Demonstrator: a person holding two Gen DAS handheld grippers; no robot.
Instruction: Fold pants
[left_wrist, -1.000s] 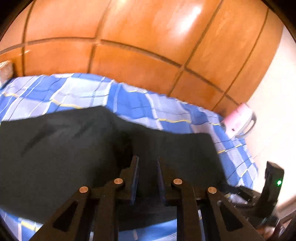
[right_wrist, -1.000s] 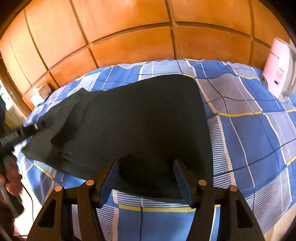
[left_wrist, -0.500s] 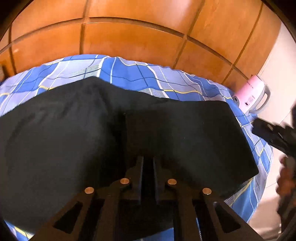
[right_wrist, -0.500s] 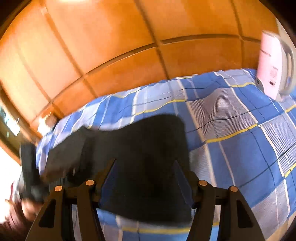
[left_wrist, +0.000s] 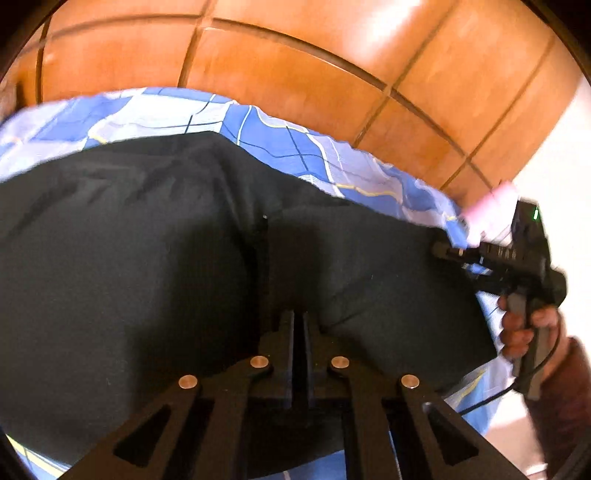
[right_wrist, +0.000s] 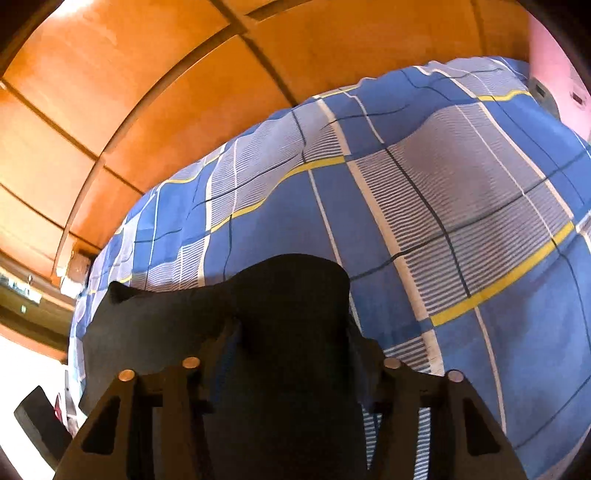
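The black pants (left_wrist: 155, 266) lie spread on the blue plaid bedsheet (right_wrist: 461, 229). Your left gripper (left_wrist: 298, 325) is clenched at their near edge; whether fabric is pinched is hidden. Your right gripper (right_wrist: 291, 354) straddles a raised fold, jaws closing, pads not visibly pressing. Expect soft, limp, light cloth that sags and creases; take hold at edges or corners. Dark fabric hides seams, layers and fingertip contact. The pink object (right_wrist: 554, 74) is cut off.

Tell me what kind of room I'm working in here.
Most likely a bedroom. The black pants lie spread on a soft surface under a blue checked bedsheet, apparently a bed, with a wooden panelled wall right behind it. A pink object sits at the bed's far edge.
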